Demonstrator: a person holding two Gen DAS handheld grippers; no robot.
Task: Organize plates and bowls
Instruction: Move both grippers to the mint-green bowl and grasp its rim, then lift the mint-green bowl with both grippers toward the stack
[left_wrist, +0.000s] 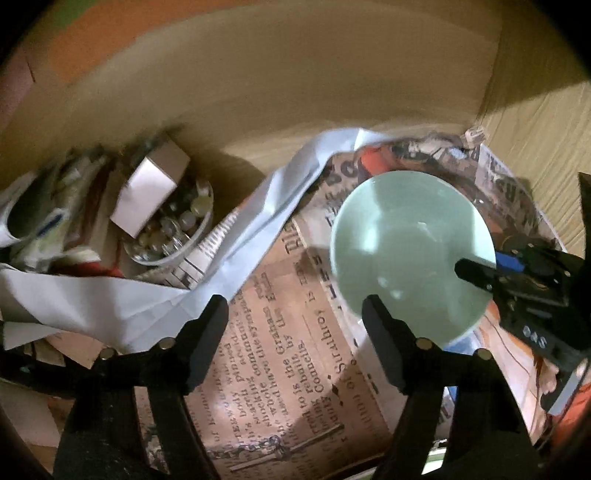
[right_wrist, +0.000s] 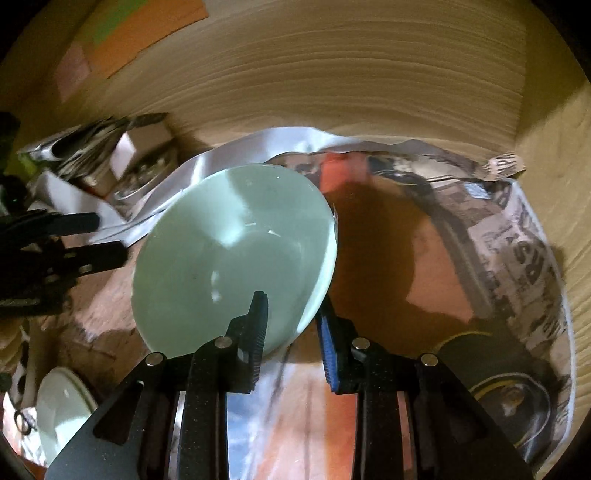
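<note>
Dim, warm light falls on tan cardboard box walls (left_wrist: 295, 85) from nine to three o'clock; newspaper (left_wrist: 280, 350) lines the floor.

Dim warm light, hard shadows; fisheye warp, dark corners; left side blurred, prob. motion.

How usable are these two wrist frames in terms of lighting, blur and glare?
Left wrist view: dim, warm light; clutter around the glass dish is motion-smeared, while the newspaper print stays legible. Right wrist view: the green bowl carries small glare streaks and throws a hard shadow to its right; the upper-left clutter is blurred. Both have fisheye bending and dark corners.
</note>
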